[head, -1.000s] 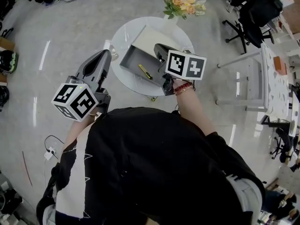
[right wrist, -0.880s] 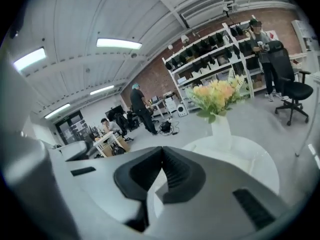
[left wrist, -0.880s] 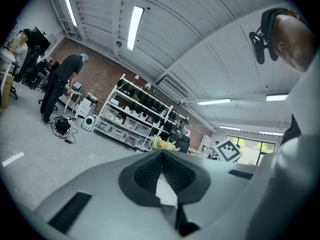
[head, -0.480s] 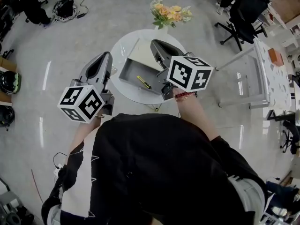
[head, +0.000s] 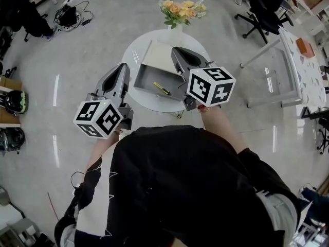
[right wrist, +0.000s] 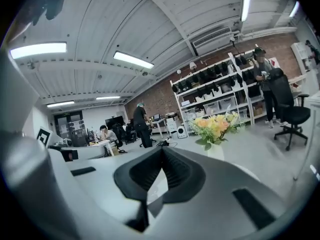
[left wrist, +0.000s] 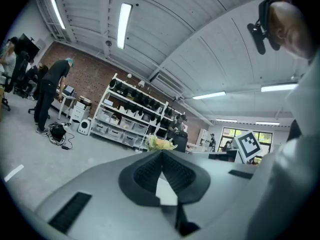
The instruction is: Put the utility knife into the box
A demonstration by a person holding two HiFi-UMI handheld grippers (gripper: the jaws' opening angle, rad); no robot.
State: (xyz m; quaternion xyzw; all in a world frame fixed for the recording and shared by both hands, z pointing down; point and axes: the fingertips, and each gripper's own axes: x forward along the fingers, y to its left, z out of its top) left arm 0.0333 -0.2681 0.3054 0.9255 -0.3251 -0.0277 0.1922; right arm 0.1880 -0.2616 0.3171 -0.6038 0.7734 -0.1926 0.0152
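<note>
This looks like a big open workshop-lab: a red brick wall [left wrist: 87, 76], white metal shelves full of storage boxes [left wrist: 132, 121], black swivel office chairs [head: 259, 9], a shiny grey floor [head: 77, 50].

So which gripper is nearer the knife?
Right. The right gripper is at the box's right end, close beside the knife. The left gripper is off the table's left edge, farther away.
</note>
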